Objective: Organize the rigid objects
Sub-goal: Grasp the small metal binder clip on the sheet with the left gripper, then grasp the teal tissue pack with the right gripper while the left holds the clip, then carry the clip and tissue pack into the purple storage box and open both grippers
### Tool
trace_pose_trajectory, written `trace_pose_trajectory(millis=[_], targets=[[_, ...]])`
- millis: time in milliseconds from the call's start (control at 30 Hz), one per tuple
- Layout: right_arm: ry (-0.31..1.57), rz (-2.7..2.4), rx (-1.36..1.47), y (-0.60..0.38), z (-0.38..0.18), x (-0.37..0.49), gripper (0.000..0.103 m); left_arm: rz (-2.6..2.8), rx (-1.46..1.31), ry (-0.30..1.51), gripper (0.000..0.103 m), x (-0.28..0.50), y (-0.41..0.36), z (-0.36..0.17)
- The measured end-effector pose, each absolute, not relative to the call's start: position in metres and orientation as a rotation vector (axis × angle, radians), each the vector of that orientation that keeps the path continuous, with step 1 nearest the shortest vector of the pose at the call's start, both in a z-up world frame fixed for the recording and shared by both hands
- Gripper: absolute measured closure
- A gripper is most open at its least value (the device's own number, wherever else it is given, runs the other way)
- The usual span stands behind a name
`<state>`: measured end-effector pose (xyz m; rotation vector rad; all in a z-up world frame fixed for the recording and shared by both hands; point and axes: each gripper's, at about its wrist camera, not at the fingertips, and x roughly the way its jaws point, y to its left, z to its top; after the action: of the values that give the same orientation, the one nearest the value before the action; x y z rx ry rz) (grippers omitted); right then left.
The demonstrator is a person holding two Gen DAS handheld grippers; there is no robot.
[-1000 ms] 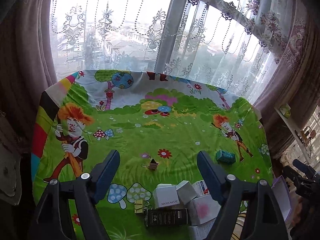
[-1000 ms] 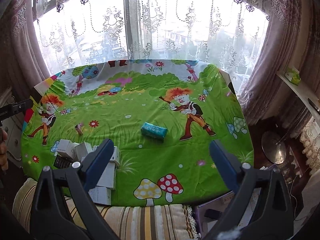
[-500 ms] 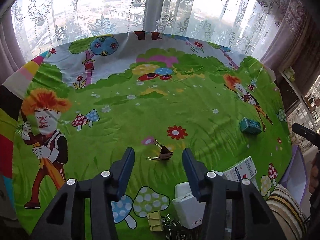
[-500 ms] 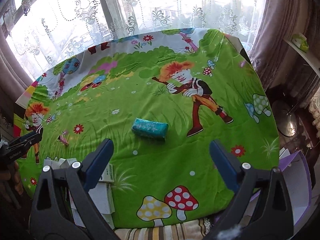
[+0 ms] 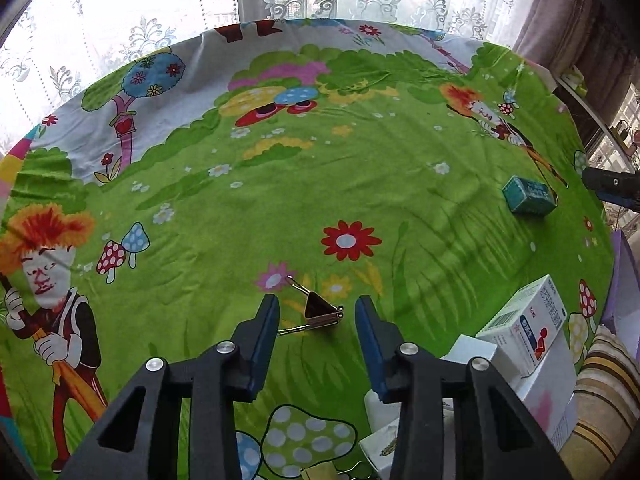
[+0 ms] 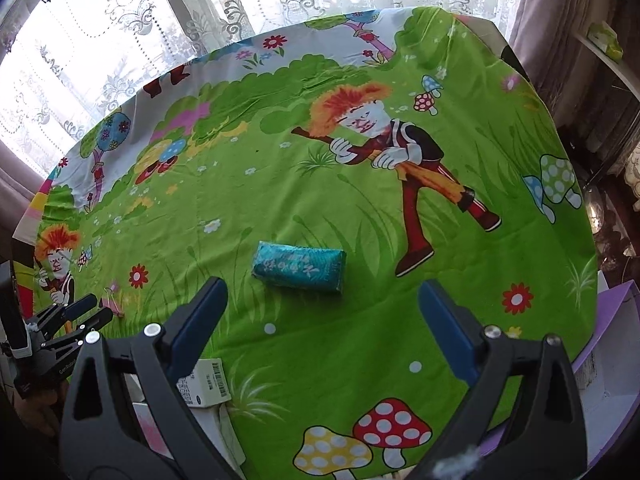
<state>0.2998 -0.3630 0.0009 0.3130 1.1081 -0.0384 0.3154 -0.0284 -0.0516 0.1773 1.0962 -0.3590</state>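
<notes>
Left gripper [image 5: 316,308]: fingers parted, either side of a binder clip [image 5: 318,312] on the desk [image 5: 280,184], not gripping | Right gripper [image 6: 320,296]: fingers spread wide, just short of a teal box [image 6: 299,266] | White boxes [image 5: 520,344] piled at desk edge

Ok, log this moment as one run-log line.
left hand-held gripper: open, straddling binder clip | right hand-held gripper: open, near teal packet
</notes>
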Motion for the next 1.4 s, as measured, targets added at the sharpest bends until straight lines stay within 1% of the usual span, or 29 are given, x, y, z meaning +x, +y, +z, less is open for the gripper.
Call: trace_pose_trajectory(millis=[67,100,133,333,567,867,967,1133,1400], targets=[[1.121,-0.043,0.322,-0.363,-0.003,0.304,0.005,-0.366,0.183,1.107,0.074,0.318,-0.031,-0.056],[1.127,-0.044,0.323,-0.362,-0.005,0.306,0.005,-0.367,0.186,1.115,0.076,0.320,-0.031,-0.058],[1.132,-0.041,0.320,-0.360,-0.008,0.309,0.005,-0.366,0.188,1.120,0.082,0.321,-0.032,-0.060],[1.163,-0.041,0.288,-0.348,-0.026,0.323,0.005,-0.366,0.144,1.102,0.083,0.319,-0.029,-0.056],[1.195,-0.044,0.258,-0.334,-0.040,0.337,0.005,-0.366,0.062,1.047,0.083,0.311,-0.021,-0.031],[1.206,-0.076,0.211,-0.328,-0.058,0.349,0.006,-0.406,0.029,0.983,0.083,0.287,-0.032,0.000],[1.212,-0.084,0.180,-0.327,-0.060,0.348,0.026,-0.418,0.021,0.963,0.083,0.275,-0.038,0.013],[1.177,-0.072,0.175,-0.327,-0.047,0.334,0.026,-0.435,-0.006,0.926,0.083,0.250,-0.046,0.033],[1.057,-0.013,0.147,-0.317,0.006,0.282,0.026,-0.443,-0.067,0.909,0.083,0.206,-0.056,0.047]])
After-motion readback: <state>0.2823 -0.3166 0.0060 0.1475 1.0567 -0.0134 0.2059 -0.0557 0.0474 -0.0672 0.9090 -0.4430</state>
